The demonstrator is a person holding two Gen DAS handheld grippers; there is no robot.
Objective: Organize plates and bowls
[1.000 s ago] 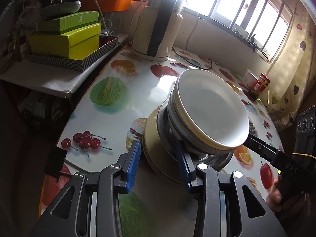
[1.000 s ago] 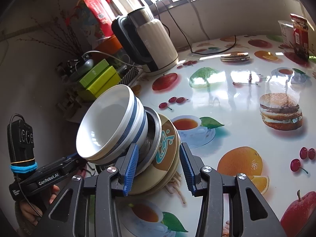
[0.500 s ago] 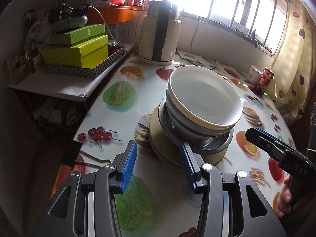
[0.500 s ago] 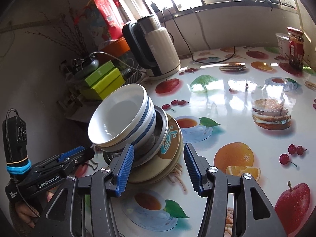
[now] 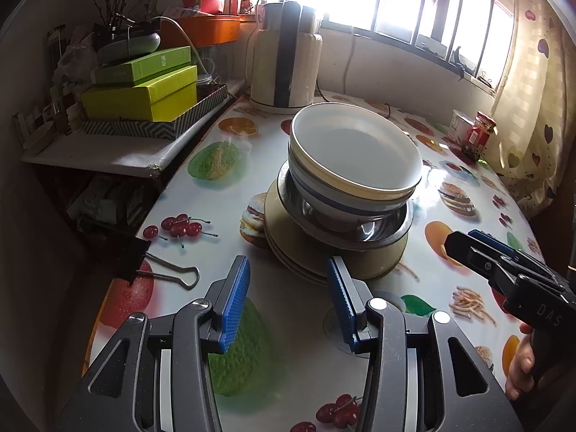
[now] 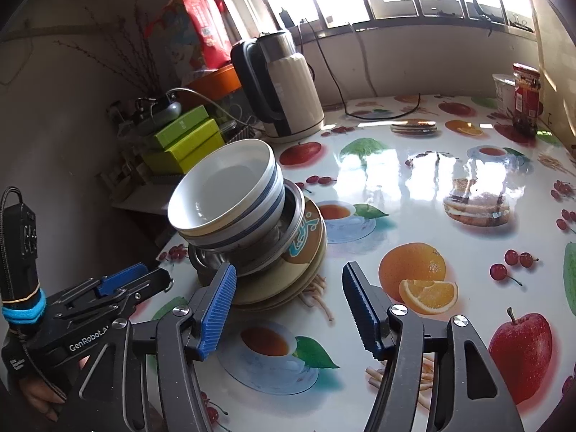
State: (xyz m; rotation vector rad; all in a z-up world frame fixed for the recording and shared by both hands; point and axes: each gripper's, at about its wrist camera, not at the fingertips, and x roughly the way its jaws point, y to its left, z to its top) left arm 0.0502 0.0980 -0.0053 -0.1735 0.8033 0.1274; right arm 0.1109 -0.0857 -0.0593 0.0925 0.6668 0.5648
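A stack stands on the fruit-print table: two white bowls with blue stripes (image 5: 354, 151) (image 6: 223, 194) nested in a steel bowl (image 5: 360, 228) (image 6: 291, 216), on several tan plates (image 5: 316, 259) (image 6: 306, 252). My left gripper (image 5: 288, 270) is open just short of the plates' near rim, nothing between its blue pads. It also shows low on the left in the right wrist view (image 6: 144, 277). My right gripper (image 6: 291, 273) faces the stack from the other side with its jaws opening and empty, and its left pad is close to the plates' edge. In the left wrist view its tip (image 5: 478, 248) hovers right of the stack.
A white kettle (image 5: 284, 68) (image 6: 288, 90) stands at the back with its cord. Green boxes (image 5: 144, 97) sit on a side shelf to the left. A binder clip (image 5: 144, 262) grips the table's left edge. A red-lidded jar (image 5: 480, 133) (image 6: 527, 97) stands far right.
Both grippers have drawn back from the stack, and their jaws stand wider. The stack rests on the table by itself and looks further off in both views.
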